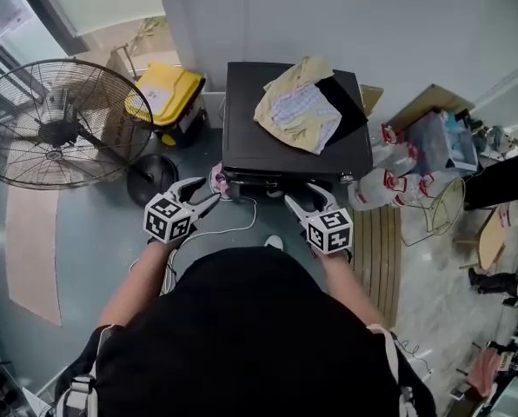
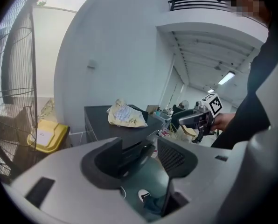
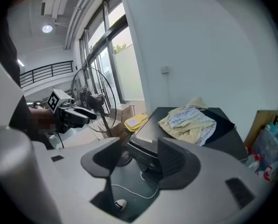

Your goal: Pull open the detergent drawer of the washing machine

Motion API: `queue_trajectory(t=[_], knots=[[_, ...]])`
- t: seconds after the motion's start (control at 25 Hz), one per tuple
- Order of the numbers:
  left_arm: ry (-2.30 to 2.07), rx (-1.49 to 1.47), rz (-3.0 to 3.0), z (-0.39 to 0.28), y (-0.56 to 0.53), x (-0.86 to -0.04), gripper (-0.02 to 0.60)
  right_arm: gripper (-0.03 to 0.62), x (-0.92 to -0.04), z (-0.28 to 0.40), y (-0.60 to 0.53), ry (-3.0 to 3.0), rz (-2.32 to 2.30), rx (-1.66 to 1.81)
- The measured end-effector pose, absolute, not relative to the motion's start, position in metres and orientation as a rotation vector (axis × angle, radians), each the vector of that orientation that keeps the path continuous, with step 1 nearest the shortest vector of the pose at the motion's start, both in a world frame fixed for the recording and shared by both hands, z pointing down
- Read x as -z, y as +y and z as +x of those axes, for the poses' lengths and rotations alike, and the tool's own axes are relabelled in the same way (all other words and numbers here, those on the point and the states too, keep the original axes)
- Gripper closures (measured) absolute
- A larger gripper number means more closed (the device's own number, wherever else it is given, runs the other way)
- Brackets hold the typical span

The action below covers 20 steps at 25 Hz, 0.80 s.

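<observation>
The black washing machine (image 1: 268,137) stands against the wall, seen from above, with a yellow cloth (image 1: 298,102) lying on its top. Its front control strip (image 1: 272,179) faces me, and I cannot make out the detergent drawer on it. My left gripper (image 1: 205,194) hovers open just off the front left corner, touching nothing. My right gripper (image 1: 304,196) hovers open off the front right side, also empty. In the left gripper view the machine's top (image 2: 99,120) lies beyond the open left gripper (image 2: 143,155). The right gripper view shows the front panel (image 3: 143,148) between the open right gripper (image 3: 139,160).
A large floor fan (image 1: 55,124) stands to the left and a yellow bin (image 1: 163,94) sits beside the machine. Plastic bottles (image 1: 389,176) and a wire basket (image 1: 446,207) crowd the right. A white cable (image 1: 229,228) trails on the floor in front.
</observation>
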<state>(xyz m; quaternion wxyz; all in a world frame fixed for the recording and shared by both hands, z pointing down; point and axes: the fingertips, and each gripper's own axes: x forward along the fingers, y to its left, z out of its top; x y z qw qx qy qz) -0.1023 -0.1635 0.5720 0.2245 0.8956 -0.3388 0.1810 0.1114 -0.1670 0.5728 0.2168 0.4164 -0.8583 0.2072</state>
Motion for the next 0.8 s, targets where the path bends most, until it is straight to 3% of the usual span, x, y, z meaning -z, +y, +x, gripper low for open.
queue_trajectory(t=[0.8], knots=[[-0.905,-0.618,2.329,-0.087,-0.187,-0.654,0.341,0.342,-0.67,0.124,-0.191,-2.255,1.033,-0.676]])
